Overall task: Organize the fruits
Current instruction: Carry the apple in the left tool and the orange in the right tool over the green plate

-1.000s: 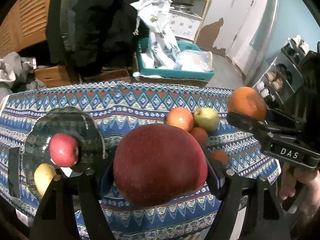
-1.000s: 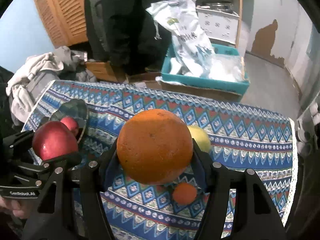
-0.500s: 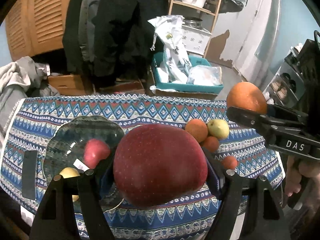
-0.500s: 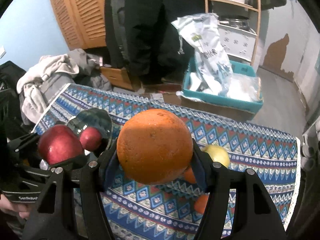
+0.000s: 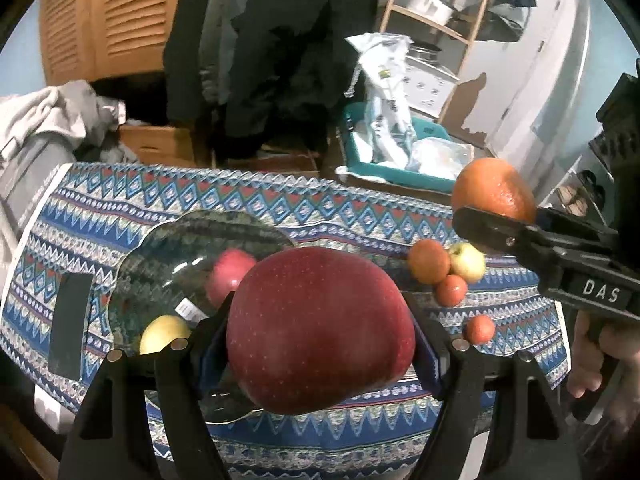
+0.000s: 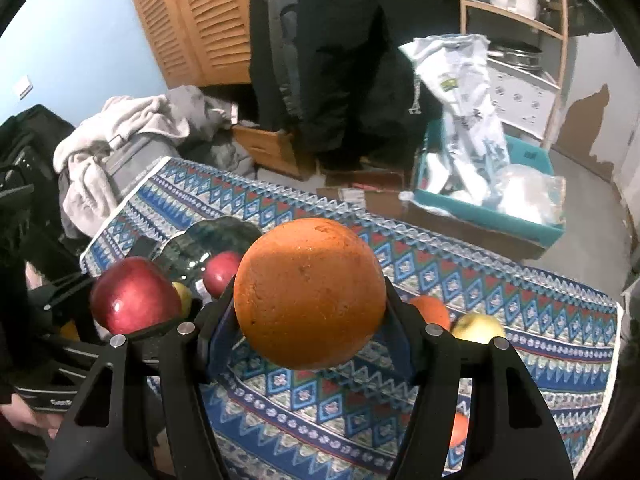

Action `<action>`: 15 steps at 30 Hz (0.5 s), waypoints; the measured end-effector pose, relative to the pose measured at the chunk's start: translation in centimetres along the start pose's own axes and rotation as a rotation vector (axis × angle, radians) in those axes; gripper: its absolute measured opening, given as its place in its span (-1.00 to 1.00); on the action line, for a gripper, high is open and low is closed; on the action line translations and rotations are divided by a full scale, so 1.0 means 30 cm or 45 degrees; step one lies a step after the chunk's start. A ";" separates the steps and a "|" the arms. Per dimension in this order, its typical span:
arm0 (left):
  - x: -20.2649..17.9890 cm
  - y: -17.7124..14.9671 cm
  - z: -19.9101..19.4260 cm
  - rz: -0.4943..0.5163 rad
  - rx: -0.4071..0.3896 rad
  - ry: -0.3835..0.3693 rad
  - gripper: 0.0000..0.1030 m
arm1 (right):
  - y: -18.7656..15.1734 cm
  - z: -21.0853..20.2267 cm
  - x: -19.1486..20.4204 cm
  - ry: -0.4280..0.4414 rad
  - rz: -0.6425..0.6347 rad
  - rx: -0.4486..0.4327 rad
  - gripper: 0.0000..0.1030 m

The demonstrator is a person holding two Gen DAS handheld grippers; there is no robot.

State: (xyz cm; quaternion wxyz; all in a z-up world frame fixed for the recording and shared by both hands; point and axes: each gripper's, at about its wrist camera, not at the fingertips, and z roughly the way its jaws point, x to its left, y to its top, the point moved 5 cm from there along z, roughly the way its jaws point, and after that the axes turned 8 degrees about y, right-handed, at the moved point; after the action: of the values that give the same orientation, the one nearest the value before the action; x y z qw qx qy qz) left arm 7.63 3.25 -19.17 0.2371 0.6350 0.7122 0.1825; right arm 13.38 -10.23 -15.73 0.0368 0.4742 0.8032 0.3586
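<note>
Red apple (image 5: pixel 320 332): clamped in the jaws of the left gripper (image 5: pixel 320 344), carried above the surface.
Orange (image 6: pixel 310 292): clamped in the jaws of the right gripper (image 6: pixel 310 320), also in the air.
Glass bowl (image 5: pixel 160 248): below and left of the apple, holding a small red apple (image 5: pixel 230 272) and a yellow one (image 5: pixel 164 334).
Nearer hand: the left; the right gripper sits well to the bowl's right.
Loose fruit cluster (image 5: pixel 448 268): on the cloth, right of the bowl.
Hedge: the bowl's near rim is hidden, so clearance is uncertain.

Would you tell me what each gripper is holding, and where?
Left gripper: red apple, fingers on its sides. Right gripper: orange, likewise.
</note>
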 end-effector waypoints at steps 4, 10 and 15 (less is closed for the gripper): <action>0.048 -0.017 0.016 -0.030 0.020 0.012 0.51 | 0.011 0.051 0.027 0.022 -0.010 0.028 0.24; 0.117 -0.053 0.061 -0.061 0.067 0.046 0.51 | 0.018 0.135 0.076 0.055 -0.040 0.085 0.24; 0.172 -0.087 0.092 -0.078 0.101 0.072 0.51 | 0.014 0.212 0.117 0.091 -0.061 0.137 0.24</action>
State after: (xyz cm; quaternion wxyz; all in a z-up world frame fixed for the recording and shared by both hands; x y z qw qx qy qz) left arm 6.66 7.92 -23.45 0.1969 0.6165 0.7444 0.1646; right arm 14.32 -3.90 -19.21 -0.0091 0.4431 0.8332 0.3306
